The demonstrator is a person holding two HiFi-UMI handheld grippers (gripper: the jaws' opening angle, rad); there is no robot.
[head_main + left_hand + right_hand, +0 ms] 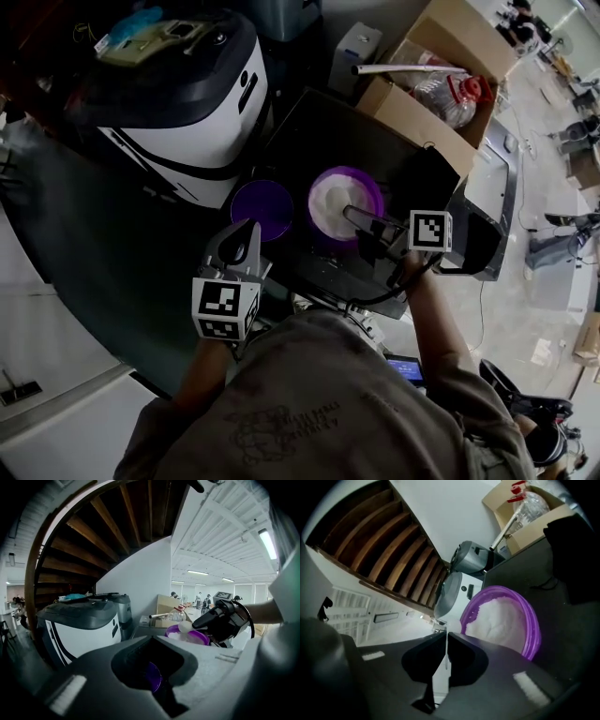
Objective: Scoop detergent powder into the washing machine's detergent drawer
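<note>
A purple bowl (373, 184) of white detergent powder (501, 620) stands on a dark table (319, 131), with a purple lid (267, 208) lying left of it. My right gripper (352, 217) hovers over the bowl's near side, shut on the thin handle of a white spoon (185, 626). My left gripper (246, 236) is shut on nothing at the lid's near edge; the lid (153, 677) shows through the gap under its jaws. The white and dark washing machine (187, 103) stands at the table's far left. I cannot make out its drawer.
A cardboard box (412, 117) with plastic bottles sits at the table's far right corner. A black object (427, 183) lies right of the bowl, a grey-white appliance (492, 202) beyond it. A person's torso fills the near edge of the head view.
</note>
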